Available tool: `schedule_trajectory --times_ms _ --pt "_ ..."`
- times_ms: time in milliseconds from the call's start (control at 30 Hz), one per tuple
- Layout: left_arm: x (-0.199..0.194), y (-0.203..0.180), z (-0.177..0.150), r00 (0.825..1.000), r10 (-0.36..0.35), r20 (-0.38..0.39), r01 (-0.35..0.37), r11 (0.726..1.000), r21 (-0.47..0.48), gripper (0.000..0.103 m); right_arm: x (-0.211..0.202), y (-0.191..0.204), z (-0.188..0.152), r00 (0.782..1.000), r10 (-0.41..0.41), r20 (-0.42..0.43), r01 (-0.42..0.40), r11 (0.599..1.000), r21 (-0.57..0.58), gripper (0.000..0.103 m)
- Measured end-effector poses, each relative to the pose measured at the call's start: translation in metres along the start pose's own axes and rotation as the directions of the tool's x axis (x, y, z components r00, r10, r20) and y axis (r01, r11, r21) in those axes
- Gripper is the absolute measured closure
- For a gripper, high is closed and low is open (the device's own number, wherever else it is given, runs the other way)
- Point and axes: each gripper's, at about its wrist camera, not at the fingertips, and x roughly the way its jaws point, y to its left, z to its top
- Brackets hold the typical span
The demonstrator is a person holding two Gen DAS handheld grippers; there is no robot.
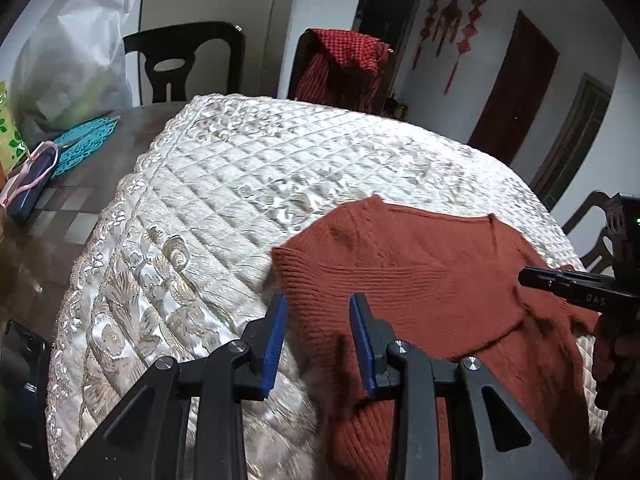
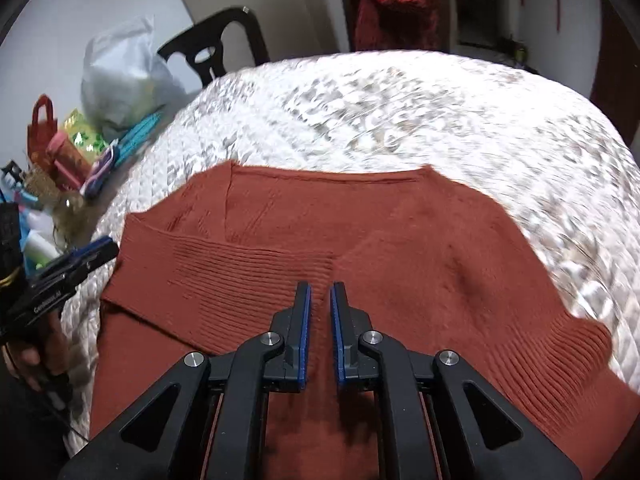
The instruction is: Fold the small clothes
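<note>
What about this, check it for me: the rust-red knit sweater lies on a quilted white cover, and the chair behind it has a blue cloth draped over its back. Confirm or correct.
One thing is off: the cloth draped over the chair is red, not blue, as the left wrist view shows. The rest stands: the rust-red knit sweater lies on the quilted white cover.

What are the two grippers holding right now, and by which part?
Nothing: both the left gripper and the right gripper hover empty over the rust-red knitted sweater.
</note>
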Motion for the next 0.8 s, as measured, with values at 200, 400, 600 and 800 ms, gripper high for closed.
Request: schedule_trajectory --times_ms 200,400,600,800 --pt "0.005 -0.018 -0.012 0.999 0.0 -0.038 0.003 0.997 0.074 0.068 0.007 0.007 -0.02 0.999 0.016 -0.042 -0.017 0.999 -0.034 0.093" --pt "0.012 -0.009 -0.025 0.996 0.028 -0.088 -0.022 0.998 0.066 0.068 0.003 0.006 -0.029 0.999 0.01 -0.046 -0.011 0.999 -0.03 0.093" --pt "0.0 -0.001 -0.029 0.997 0.049 -0.063 -0.045 0.998 0.053 0.068 -0.027 0.006 -0.046 1.0 0.016 0.012 -0.015 0.999 -0.042 0.092" --pt "-0.023 -0.003 -0.034 0.998 0.055 -0.021 -0.054 0.998 0.041 0.068 -0.055 -0.002 -0.072 0.997 -0.01 0.076 0.011 1.0 -0.023 0.071"
